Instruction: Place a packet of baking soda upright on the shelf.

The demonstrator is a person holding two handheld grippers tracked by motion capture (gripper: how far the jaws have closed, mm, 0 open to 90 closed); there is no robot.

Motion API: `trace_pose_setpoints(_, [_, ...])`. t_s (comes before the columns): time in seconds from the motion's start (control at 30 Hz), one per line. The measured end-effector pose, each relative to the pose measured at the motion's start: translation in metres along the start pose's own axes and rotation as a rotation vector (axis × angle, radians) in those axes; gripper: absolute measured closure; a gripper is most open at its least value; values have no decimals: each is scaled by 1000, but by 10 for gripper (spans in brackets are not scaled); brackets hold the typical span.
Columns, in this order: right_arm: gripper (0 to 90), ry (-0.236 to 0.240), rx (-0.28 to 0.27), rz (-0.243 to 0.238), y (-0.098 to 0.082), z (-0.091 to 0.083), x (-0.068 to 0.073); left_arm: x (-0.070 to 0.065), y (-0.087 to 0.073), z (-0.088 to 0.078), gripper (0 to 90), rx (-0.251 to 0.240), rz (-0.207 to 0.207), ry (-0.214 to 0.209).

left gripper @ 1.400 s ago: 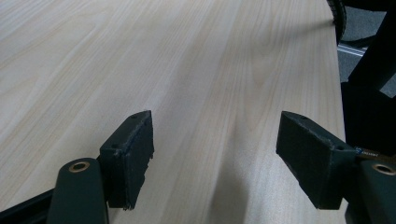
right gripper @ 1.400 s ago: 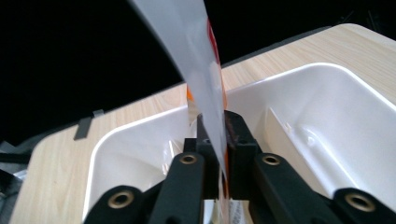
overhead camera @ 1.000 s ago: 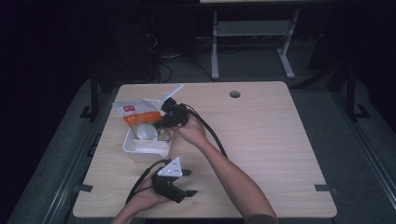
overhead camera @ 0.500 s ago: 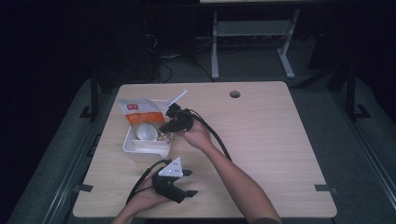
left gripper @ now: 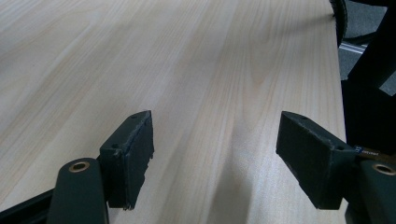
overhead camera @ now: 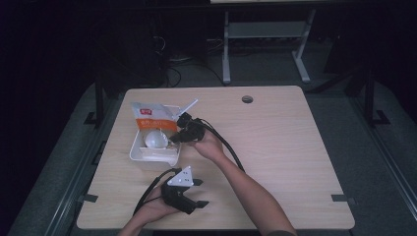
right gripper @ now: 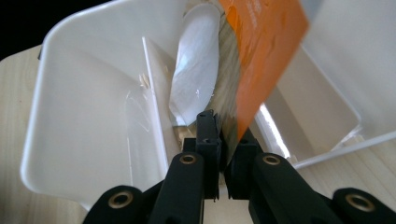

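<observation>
Nearest the person, the left gripper [overhead camera: 189, 199] rested idle on the wooden table [overhead camera: 275, 147], its jaws standing wide apart over bare wood with nothing between them. Farther in, the right gripper [overhead camera: 176, 137] had come down a little to the near edge of the white tray [overhead camera: 152, 158]. Its jaws had just been closing, and in the right gripper view they were pinched nearly together on the lower edge of the orange packet [right gripper: 261, 42]. A second before, that gripper had stood higher above the tray. The packet leaned in the tray against its far wall, beside a white round lid [right gripper: 196, 79]. The grasp looked made, so lifting the packet out probably came next
</observation>
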State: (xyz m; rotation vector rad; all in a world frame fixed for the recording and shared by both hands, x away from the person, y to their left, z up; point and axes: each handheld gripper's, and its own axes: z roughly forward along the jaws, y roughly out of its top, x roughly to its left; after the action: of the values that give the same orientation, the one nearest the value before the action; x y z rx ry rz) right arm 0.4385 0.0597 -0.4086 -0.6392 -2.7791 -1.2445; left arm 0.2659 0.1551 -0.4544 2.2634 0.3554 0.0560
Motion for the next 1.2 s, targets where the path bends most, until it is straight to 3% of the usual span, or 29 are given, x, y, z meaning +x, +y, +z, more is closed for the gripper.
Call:
trace_pose_setpoints(0.53, [856, 16, 4, 39, -6, 5, -5, -1, 1, 2, 273, 8, 5, -6])
trace_pose_setpoints(0.83, [794, 29, -30, 37, -2, -7, -4, 0, 0, 1, 272, 3, -1, -5])
trace_pose_setpoints(1.0, [846, 25, -48, 26, 5, -14, -3, 0, 0, 1, 272, 4, 0, -4])
trace_pose_setpoints(1.2, [891, 32, -32, 25, 3, -10, -4, 0, 0, 1, 272, 1, -3, -3])
